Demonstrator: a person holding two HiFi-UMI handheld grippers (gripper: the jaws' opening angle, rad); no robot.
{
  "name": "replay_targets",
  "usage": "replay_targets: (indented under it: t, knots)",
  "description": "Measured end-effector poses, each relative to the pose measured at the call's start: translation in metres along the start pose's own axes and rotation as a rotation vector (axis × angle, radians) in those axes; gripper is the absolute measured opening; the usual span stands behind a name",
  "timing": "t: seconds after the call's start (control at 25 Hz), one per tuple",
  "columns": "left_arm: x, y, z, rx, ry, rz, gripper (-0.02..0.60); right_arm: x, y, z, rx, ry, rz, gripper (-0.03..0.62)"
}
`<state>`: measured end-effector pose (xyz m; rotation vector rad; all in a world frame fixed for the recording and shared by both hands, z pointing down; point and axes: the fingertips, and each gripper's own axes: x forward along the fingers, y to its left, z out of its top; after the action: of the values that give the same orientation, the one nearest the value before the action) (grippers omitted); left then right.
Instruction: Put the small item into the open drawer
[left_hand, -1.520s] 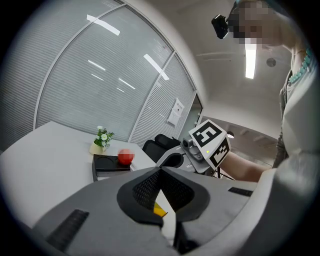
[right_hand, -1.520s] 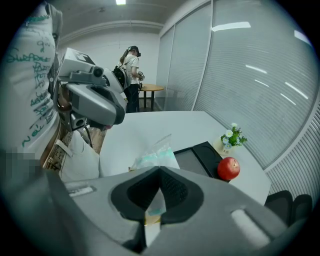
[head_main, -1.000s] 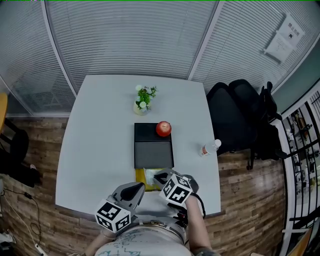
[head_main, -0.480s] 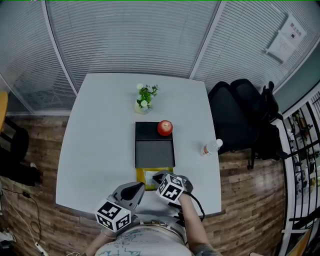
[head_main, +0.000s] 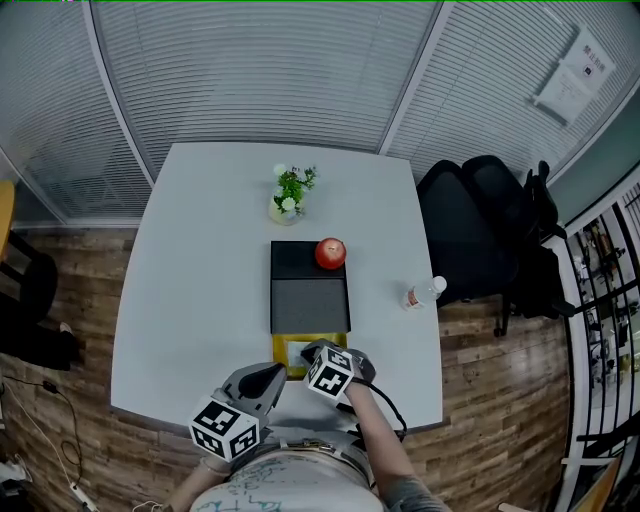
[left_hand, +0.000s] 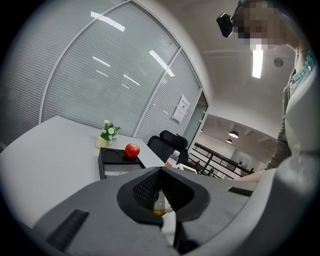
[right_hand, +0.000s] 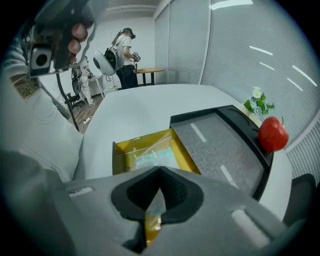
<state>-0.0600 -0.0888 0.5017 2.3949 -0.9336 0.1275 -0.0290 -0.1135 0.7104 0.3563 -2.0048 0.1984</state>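
Note:
A black drawer unit (head_main: 308, 305) lies mid-table, its yellow drawer (head_main: 283, 351) pulled open toward me. My right gripper (head_main: 312, 353) points steeply down over that drawer. In the right gripper view the right gripper (right_hand: 159, 189) is shut on a thin clear plastic packet (right_hand: 155, 207), which hangs into the yellow drawer (right_hand: 120, 148). The packet's crumpled teal-tinted part (right_hand: 150, 159) lies on the drawer floor. My left gripper (head_main: 272, 378) waits level just left of the drawer. In its own view the left gripper (left_hand: 161, 189) has its jaws together with nothing held.
A red apple (head_main: 331, 252) sits on the back of the unit. A small flower pot (head_main: 289, 197) stands behind it and a water bottle (head_main: 422, 293) near the table's right edge. A black chair (head_main: 480, 230) is beside the table. A person (right_hand: 125, 54) stands far off.
My right gripper has sunk toward the open drawer and shifted slightly left in the head view, still holding the packet. The left gripper has stayed put.

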Motion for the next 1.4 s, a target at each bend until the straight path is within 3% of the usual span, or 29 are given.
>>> replay_targets:
  t: [0.6,1.4]
  knots:
    - [0.001,0.003,-0.003,-0.011,0.013,0.003,-0.003,0.027,-0.004,-0.021,0.009,0.081,-0.003,0.004]
    - [0.01,0.003,-0.009,-0.004,0.046,-0.005,-0.003,0.034,-0.004,-0.024,0.044,0.063,-0.022,0.002]
